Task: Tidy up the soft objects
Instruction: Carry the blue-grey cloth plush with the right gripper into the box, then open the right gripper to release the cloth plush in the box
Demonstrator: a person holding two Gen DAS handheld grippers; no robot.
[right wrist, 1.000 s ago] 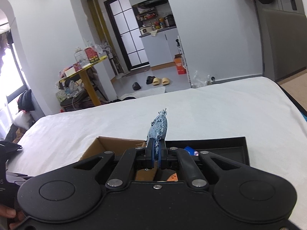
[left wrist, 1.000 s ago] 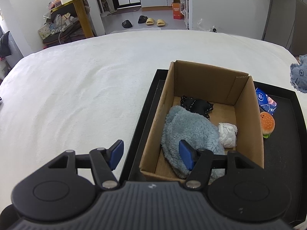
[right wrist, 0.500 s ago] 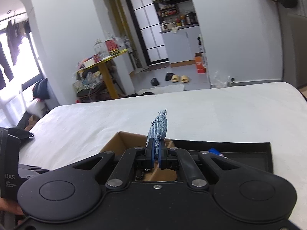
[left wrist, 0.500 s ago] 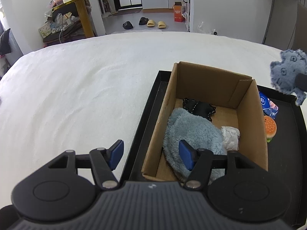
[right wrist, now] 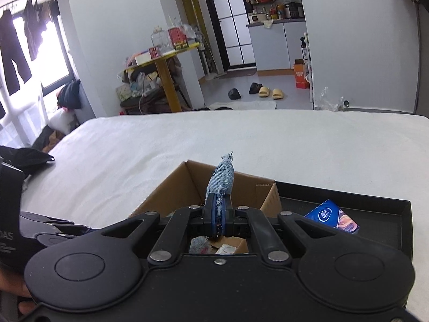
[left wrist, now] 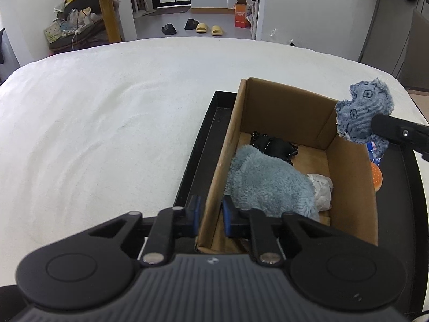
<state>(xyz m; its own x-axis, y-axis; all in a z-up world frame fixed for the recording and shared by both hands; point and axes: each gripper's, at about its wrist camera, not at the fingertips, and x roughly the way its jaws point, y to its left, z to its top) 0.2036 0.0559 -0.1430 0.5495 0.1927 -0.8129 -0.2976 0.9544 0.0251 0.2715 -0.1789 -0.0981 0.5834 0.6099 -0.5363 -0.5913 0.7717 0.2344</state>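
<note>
An open cardboard box [left wrist: 351, 187] stands in a black tray [left wrist: 203, 145] on the white bed. Inside lie a fluffy blue-grey cloth [left wrist: 268, 185], a black fabric item [left wrist: 273, 146] and a white crumpled piece [left wrist: 321, 190]. My left gripper [left wrist: 209, 212] is closed on the box's near left wall. My right gripper [right wrist: 220, 214] is shut on a denim soft toy [right wrist: 222, 181] and holds it above the box's right wall; the toy also shows in the left wrist view [left wrist: 362, 112].
On the tray right of the box lie a blue tissue pack [right wrist: 332, 218] and an orange burger toy [left wrist: 376, 178]. The white bed [left wrist: 107, 123] spreads left and behind. A yellow table [right wrist: 163, 64] and slippers [right wrist: 270, 91] are on the floor beyond.
My left gripper has closed from open onto the box's left wall. My right gripper has carried the denim toy leftward, to over the box's right wall.
</note>
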